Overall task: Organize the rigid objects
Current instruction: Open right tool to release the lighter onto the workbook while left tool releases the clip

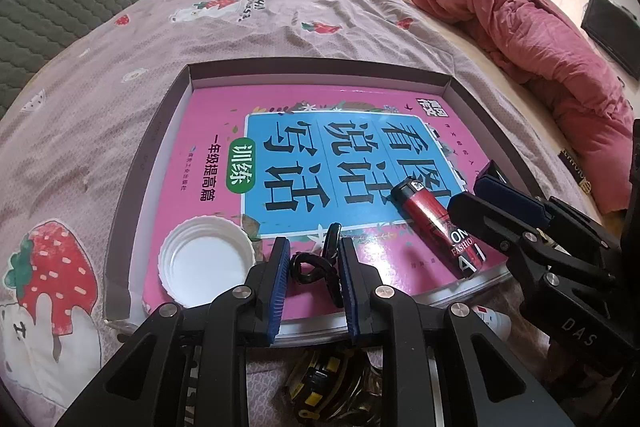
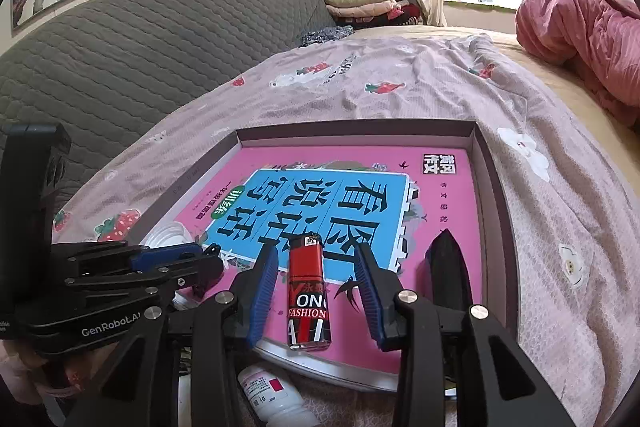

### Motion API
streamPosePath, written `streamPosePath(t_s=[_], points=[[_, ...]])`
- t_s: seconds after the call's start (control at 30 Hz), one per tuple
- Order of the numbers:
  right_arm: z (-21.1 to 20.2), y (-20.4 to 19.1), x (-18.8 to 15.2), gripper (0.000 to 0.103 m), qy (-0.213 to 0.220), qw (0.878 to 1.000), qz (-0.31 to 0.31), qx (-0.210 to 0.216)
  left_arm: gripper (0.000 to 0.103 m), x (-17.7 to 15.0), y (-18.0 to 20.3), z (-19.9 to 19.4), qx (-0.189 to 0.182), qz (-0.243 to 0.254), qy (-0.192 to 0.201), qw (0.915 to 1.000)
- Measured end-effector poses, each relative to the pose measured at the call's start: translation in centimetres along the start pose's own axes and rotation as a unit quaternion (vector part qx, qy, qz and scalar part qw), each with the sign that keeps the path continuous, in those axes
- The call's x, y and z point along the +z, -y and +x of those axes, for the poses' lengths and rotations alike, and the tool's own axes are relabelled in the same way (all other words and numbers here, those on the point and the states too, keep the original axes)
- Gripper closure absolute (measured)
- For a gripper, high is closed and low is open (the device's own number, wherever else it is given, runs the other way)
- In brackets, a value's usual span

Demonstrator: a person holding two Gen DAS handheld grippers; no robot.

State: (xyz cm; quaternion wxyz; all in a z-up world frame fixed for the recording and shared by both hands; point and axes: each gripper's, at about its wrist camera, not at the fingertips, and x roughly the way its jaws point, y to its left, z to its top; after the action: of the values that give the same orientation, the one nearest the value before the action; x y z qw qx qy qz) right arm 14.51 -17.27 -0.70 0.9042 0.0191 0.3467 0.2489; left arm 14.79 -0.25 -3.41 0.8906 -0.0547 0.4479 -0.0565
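A shallow grey box (image 1: 320,65) on the bed holds a pink book (image 1: 208,131). In the left wrist view my left gripper (image 1: 314,247) is shut on a black hair clip (image 1: 331,251), just over the book's near edge. A white cap (image 1: 208,263) lies open side up to its left. A red lighter (image 2: 308,291) lies flat on the book between the fingers of my right gripper (image 2: 316,259), which stands open; neither pad touches it. The lighter (image 1: 436,223) and right gripper (image 1: 480,187) also show in the left view.
A black pointed object (image 2: 446,267) lies on the book to the lighter's right. A white bottle (image 2: 276,395) and a yellow-black tape measure (image 1: 324,375) lie on the strawberry-print sheet in front of the box. A pink quilt (image 1: 540,39) is heaped at the right, and a grey headboard (image 2: 140,47) rises at the left.
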Motion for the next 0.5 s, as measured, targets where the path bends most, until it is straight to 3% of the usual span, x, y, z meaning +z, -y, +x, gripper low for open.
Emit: streamPosePath(t_s=[0.5], points=[[-0.2, 0.1, 0.0, 0.063, 0.004, 1.000, 0.000, 0.001, 0.068, 0.0, -0.4, -1.1, -0.005, -0.014, 0.004, 0.9999]])
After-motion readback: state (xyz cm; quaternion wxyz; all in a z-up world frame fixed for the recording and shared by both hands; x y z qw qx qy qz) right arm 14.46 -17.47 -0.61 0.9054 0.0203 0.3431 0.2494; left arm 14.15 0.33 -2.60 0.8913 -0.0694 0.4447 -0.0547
